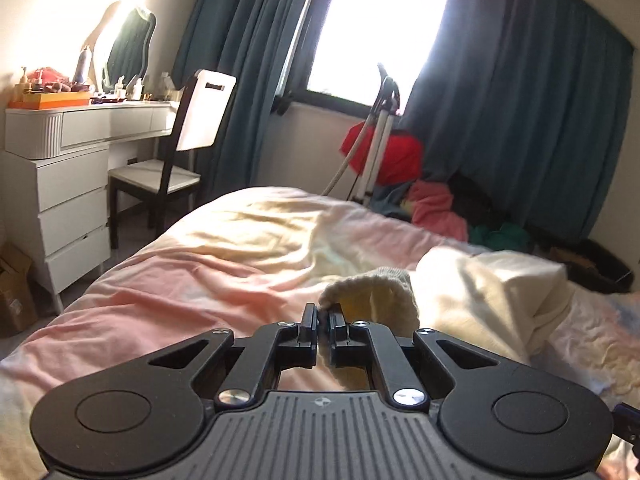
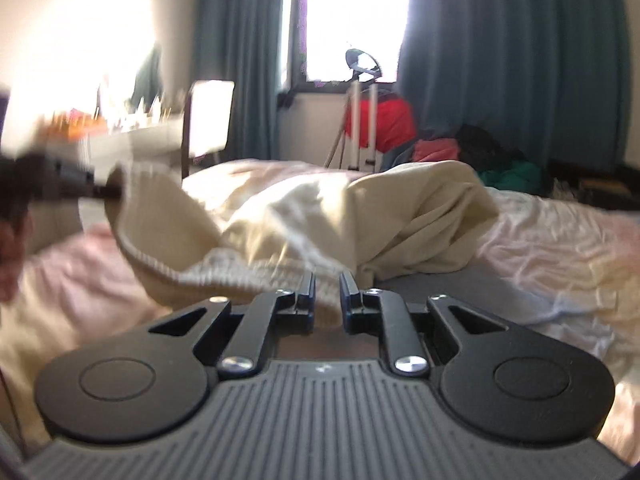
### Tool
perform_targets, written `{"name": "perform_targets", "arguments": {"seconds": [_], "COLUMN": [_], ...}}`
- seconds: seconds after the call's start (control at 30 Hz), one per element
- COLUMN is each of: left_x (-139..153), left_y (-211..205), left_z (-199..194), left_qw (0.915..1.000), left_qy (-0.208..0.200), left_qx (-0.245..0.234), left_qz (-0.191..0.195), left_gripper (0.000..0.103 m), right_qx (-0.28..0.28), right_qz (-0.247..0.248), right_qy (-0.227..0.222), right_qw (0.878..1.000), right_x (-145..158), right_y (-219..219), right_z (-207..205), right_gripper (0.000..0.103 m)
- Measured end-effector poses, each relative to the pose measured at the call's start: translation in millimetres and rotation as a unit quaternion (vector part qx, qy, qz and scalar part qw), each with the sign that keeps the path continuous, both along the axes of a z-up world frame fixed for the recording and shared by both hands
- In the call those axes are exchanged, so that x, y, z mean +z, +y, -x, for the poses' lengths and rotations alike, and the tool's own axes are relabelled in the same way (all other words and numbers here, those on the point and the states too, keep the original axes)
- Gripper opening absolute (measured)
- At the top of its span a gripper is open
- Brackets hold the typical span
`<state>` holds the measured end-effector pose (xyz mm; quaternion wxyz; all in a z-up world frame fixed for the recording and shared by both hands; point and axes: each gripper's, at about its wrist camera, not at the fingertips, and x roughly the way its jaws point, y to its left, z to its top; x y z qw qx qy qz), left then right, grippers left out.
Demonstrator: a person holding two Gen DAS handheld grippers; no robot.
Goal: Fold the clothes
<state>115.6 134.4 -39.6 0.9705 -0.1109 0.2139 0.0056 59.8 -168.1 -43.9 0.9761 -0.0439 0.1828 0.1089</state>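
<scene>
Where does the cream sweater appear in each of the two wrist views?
Left wrist: cream sweater lower right on the bed, ribbed edge in the left gripper.
Right wrist: centre, hem between the right gripper jaws.
Shared landmark: red bag under the window.

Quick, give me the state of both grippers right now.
Left gripper: jaws shut on the ribbed hem of the cream garment.
Right gripper: jaws shut on the same hem, further along.
</scene>
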Motion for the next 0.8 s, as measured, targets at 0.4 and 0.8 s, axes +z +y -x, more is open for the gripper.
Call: {"name": "perform_targets", "arguments": {"seconds": [0.4,0.8], "left_x": [-9,-4], "left_y": [-1,-9], "left_z": [-11,16], "left_qw": [0.9996,0.991], "left_qy": [0.02,0.046], "left_qx": [0.014,0.068], "left_qz": [-0.011,-0.106], "left_gripper": [0.009,0.058], "right_qx": [-0.025,-0.023], "right_qz": [0.013,-0.115], "right_qy": [0.138,0.119], "right_qw": [0.99,0.986], "right_x": [-60,-46], "right_y": [10,-9], "right_z": [-76,-92], "right_gripper": [0.017,0.019]}}
